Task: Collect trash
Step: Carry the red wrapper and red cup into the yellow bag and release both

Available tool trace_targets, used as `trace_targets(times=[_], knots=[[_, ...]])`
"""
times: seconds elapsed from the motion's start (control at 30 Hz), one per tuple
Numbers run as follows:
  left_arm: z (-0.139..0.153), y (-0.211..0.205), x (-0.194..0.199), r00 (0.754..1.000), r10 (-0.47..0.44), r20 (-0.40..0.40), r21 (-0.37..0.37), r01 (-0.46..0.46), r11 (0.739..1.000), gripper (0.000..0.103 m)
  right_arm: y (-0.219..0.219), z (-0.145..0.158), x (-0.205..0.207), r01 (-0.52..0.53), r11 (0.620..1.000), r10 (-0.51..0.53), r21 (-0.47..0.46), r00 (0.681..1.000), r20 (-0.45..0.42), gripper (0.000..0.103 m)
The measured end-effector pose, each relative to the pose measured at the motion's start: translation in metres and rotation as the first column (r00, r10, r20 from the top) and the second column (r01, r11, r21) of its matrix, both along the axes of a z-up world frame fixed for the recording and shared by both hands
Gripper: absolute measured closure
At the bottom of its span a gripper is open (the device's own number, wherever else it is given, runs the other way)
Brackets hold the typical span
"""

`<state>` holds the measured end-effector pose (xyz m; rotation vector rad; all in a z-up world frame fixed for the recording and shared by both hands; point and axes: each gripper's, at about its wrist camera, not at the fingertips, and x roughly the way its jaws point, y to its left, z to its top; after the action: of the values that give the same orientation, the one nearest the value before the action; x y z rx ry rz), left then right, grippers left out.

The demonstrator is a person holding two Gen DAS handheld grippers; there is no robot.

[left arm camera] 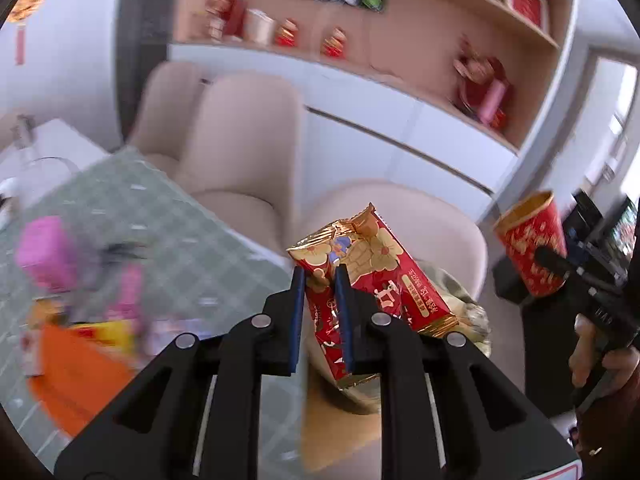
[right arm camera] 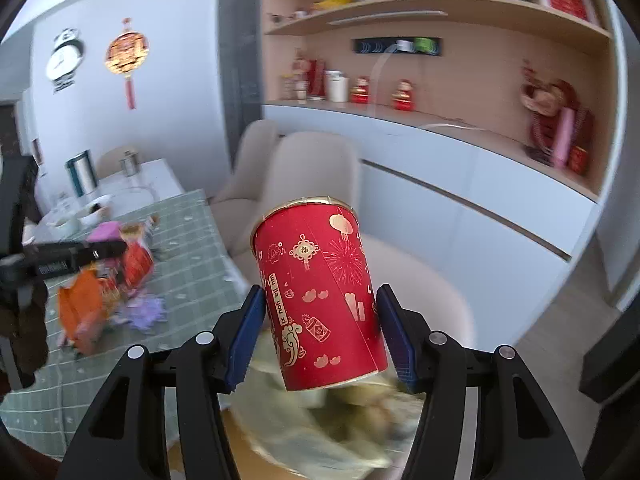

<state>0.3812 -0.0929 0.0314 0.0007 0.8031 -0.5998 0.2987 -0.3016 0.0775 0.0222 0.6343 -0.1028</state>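
Note:
In the air past the table's edge, my left gripper (left arm camera: pixel 320 276) is shut on a red and gold snack wrapper (left arm camera: pixel 384 276). Its blue pads pinch the wrapper's left half. My right gripper (right arm camera: pixel 320 300) is shut on a red paper cup (right arm camera: pixel 320 300) with gold prints, held tilted by its sides. That cup (left arm camera: pixel 532 240) and the right gripper (left arm camera: pixel 560 264) show at the right of the left wrist view, with a hand below. Under both grippers lies a crumpled pale green bag (right arm camera: pixel 340 420), blurred. The left gripper (right arm camera: pixel 96 250) with its wrapper (right arm camera: pixel 138 262) shows at the left.
A table with a green checked cloth (right arm camera: pixel 192 280) carries an orange packet (right arm camera: pixel 76 312), a pink box (right arm camera: pixel 106 232) and other litter. Beige chairs (right arm camera: pixel 304 168) stand beside it. A white cabinet (right arm camera: pixel 460 200) under shelves with ornaments runs behind.

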Motion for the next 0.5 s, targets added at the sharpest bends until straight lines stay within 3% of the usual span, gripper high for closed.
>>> trace_targets(times=[0.23,0.37,0.4,0.47,0.5], knots=[[-0.055,-0.105,0.008,0.986,-0.12,-0.117,0.024,0.124,0.992,0.088,-0.075,-0.015,-0.02,0.08,0.997,-0.081,-0.011,0.996,-0.03,0.049],[-0.079,-0.145,0.002,0.97,-0.176,-0.17,0.053,0.188,0.981,0.086,-0.102,-0.026,-0.023,0.087,0.996,-0.085,0.026,0.995,-0.046,0.049],[-0.084,-0.148,0.003,0.965,-0.185,-0.185,0.052,0.197,0.979,0.082,-0.104,-0.028,-0.021,0.084,0.996,-0.082,0.029,0.995,-0.049,0.049],[-0.094,-0.153,0.005,0.96,-0.172,-0.221,0.043,0.186,0.982,0.059,-0.11,-0.037,-0.017,0.069,0.996,-0.066,0.05,0.996,-0.063,0.049],[-0.097,-0.151,0.006,0.96,-0.158,-0.231,0.035,0.17,0.985,0.057,-0.111,-0.042,-0.014,0.062,0.996,-0.057,0.061,0.996,-0.071,0.049]])
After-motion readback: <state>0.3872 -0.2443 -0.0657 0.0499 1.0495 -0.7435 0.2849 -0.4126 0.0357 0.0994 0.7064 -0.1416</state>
